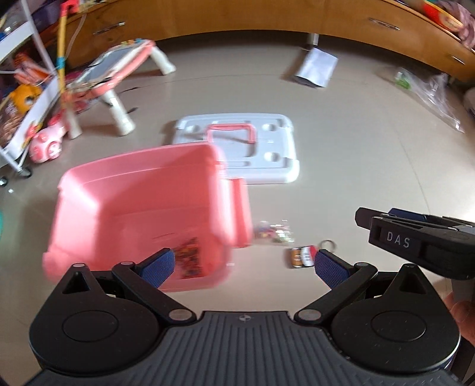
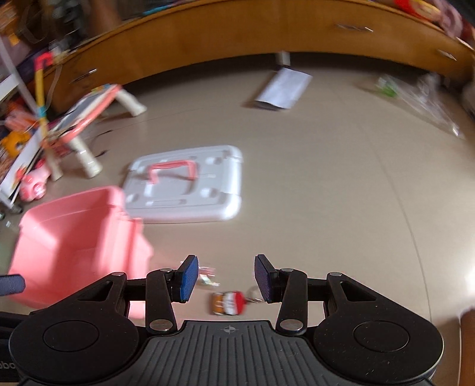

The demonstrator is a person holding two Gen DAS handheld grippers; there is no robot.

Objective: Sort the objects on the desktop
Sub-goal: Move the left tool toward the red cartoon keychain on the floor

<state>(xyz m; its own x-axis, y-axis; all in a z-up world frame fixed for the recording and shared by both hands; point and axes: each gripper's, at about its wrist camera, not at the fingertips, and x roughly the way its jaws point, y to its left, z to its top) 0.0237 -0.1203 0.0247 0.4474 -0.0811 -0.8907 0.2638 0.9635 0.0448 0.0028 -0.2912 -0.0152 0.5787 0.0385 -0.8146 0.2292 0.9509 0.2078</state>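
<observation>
A pink storage box (image 1: 139, 207) stands open on the floor, with a small bag of coloured bits (image 1: 190, 258) inside; it also shows in the right wrist view (image 2: 74, 237). A small red, white and orange keychain toy (image 1: 301, 256) lies on the floor right of the box, also in the right wrist view (image 2: 227, 303). A clear packet of small items (image 1: 274, 233) lies beside it. My left gripper (image 1: 245, 267) is open and empty, above the box's near edge. My right gripper (image 2: 225, 277) is open and empty, just above the keychain toy; it also shows in the left wrist view (image 1: 415, 237).
The box's white lid (image 1: 237, 147) with a pink handle lies behind the box. A pink toy drawing table (image 1: 118, 74), a pink toy car (image 1: 47, 142), a white envelope (image 1: 316, 66), a clear plastic bag (image 1: 427, 89) and a wooden cabinet (image 1: 237, 14) stand farther back.
</observation>
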